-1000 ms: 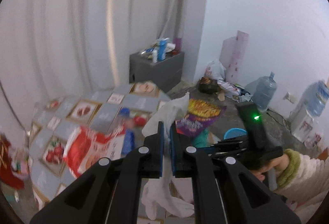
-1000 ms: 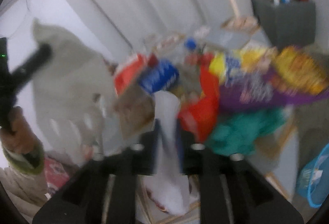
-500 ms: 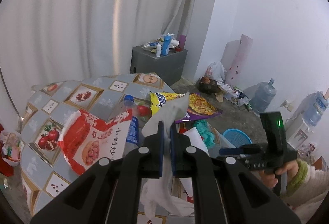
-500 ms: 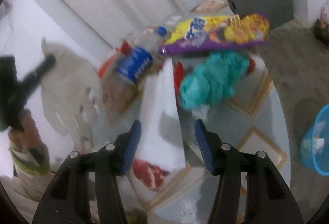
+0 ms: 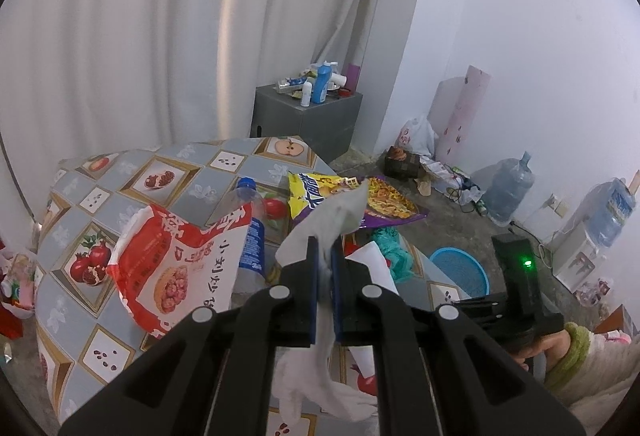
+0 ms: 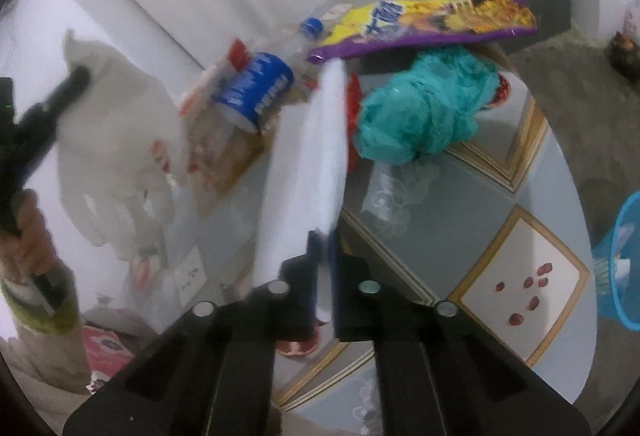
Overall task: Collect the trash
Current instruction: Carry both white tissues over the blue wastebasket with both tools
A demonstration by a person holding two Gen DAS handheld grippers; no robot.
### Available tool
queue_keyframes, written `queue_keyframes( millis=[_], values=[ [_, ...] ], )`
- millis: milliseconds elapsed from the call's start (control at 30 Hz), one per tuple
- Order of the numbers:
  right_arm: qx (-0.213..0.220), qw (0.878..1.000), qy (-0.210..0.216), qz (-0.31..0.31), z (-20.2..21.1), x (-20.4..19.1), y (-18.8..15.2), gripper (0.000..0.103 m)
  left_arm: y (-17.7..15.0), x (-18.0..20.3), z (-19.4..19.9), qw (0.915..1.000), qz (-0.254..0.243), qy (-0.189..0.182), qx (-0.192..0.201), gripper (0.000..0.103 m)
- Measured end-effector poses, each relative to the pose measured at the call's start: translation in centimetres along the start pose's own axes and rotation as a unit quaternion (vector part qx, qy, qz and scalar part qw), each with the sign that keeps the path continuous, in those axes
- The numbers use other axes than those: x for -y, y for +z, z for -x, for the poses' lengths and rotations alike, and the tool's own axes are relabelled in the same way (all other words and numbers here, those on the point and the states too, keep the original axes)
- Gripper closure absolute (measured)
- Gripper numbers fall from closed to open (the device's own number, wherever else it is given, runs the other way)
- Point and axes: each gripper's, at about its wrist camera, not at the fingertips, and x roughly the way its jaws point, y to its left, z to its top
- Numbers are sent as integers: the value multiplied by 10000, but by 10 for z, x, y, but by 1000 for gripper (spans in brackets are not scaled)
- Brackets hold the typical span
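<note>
My left gripper (image 5: 325, 268) pinches a white glove (image 5: 320, 228) above the tabletop (image 5: 120, 196); my right gripper (image 6: 325, 256) clamps a white sheet (image 6: 308, 160) near the tabletop's right edge.

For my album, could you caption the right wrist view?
Right gripper pinches a white sheet above a littered table.

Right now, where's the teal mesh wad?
In the right wrist view, the teal mesh wad lies on the table, under the purple snack bag, right of the white sheet.
</note>
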Motion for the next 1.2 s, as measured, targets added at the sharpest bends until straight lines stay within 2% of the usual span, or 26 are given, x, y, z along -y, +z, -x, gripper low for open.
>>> queue_keyframes(
  millis=[267, 467, 633, 800, 933, 1067, 1200],
  values=[
    [550, 9974, 246, 395, 33, -22, 16, 103, 10, 3, 7, 9999, -64, -14, 98, 98],
    [1353, 9883, 449, 548, 89, -31, 40, 103, 34, 26, 17, 9988, -366, -106, 305, 98],
    [2012, 9774, 389, 517, 141, -20, 43, 103, 60, 60, 9, 9961, -651, -414, 430, 98],
    [2514, 9676, 9, 221, 190, 17, 26, 103, 81, 108, -20, 9911, -913, -897, 377, 98],
    [2718, 9613, -433, -136, 218, 57, 5, 103, 96, 157, -60, 9833, -1139, -1409, 176, 98],
    [2767, 9533, -1044, -612, 239, 107, -23, 103, 104, 211, -109, 9733, -1431, -1795, -84, 98],
    [2611, 9464, -1570, -1074, 249, 157, -44, 103, 102, 269, -169, 9596, -1745, -2158, -468, 98]
  ],
)
